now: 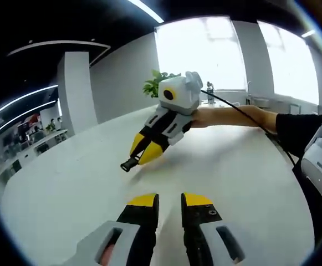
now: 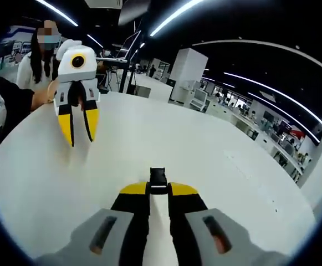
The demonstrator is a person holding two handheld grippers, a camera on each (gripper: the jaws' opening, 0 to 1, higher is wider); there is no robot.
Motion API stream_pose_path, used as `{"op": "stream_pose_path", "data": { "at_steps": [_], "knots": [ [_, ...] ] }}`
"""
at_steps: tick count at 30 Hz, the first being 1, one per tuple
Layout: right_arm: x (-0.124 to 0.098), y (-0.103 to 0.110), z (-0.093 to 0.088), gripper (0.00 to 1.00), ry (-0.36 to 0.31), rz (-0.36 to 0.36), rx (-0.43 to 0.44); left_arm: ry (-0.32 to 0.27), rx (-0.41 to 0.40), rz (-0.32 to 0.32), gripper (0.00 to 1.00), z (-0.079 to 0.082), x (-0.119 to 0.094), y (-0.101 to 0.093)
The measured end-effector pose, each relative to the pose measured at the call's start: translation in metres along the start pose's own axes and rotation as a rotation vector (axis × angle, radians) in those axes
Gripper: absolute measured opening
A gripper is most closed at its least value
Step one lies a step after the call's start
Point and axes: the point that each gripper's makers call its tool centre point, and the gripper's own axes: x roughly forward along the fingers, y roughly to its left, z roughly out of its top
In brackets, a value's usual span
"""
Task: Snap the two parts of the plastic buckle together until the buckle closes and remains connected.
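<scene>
Right gripper (image 2: 159,189) seen clamped on black plastic buckle part (image 2: 157,180), part pinched between yellow fingertips (image 2: 133,188), held above white table (image 2: 205,160). Same gripper (image 1: 142,157) seen in left gripper view with buckle part (image 1: 129,164) protruding at tip, near table surface. Left gripper (image 1: 169,199) seen unclenched, nothing between jaws; also seen in right gripper view (image 2: 78,131), well apart from buckle part, hand (image 2: 52,91) behind it.

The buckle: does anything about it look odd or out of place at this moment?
Nothing looks damaged. The right gripper holds one black buckle part above the white table; the left gripper has open jaws.
</scene>
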Motion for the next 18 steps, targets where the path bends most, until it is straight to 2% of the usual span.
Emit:
{"op": "stream_pose_path", "data": {
  "at_steps": [10, 18],
  "knots": [
    [0.002, -0.004, 0.003, 0.11, -0.009, 0.006, -0.006, 0.008, -0.009, 0.0, 0.15, -0.002, 0.001, 0.001],
    [0.013, -0.01, -0.011, 0.11, 0.054, 0.003, -0.028, 0.011, -0.008, -0.001, 0.15, -0.003, 0.002, -0.001]
  ]
}}
